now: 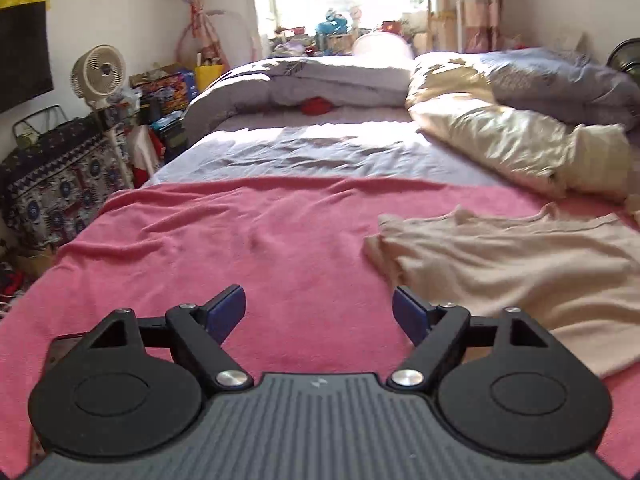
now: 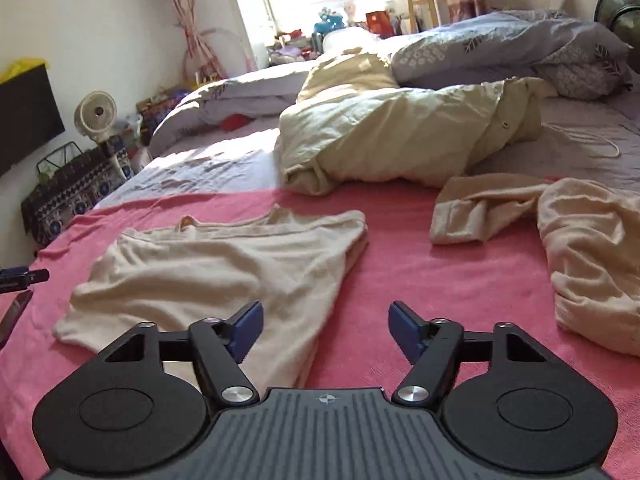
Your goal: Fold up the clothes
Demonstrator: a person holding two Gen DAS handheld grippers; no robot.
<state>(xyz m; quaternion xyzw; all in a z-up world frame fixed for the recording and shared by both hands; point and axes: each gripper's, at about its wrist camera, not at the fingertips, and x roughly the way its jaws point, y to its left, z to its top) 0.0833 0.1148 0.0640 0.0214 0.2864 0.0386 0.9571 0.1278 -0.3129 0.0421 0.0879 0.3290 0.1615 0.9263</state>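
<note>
My left gripper point(image 1: 319, 310) hangs over the pink terry blanket point(image 1: 240, 248) with its blue-padded jaws spread wide and nothing between them. My right gripper point(image 2: 326, 326) is parted too, also empty; its left pad sits above the near hem of the cream knit top point(image 2: 224, 264), clear of the cloth as far as I can tell.

That top lies roughly flattened on the blanket, neckline away from me and one side folded under along its right edge. In the left wrist view the same garment point(image 1: 520, 272) spreads off to the right of the jaws, leaving a broad stretch of bare pink ahead and to the left. A second cream garment, crumpled and loosely heaped point(image 2: 560, 240), lies well apart at the right.

Beyond the blanket's far edge comes the grey bedsheet point(image 1: 320, 152), then a pale yellow satin duvet bundle point(image 2: 400, 132) crowding the far right (it touches the blanket's edge) and grey patterned bedding point(image 2: 520, 48). The left bedside is cluttered: a small white fan point(image 1: 99, 70) and a patterned fabric bag point(image 1: 60, 184).
</note>
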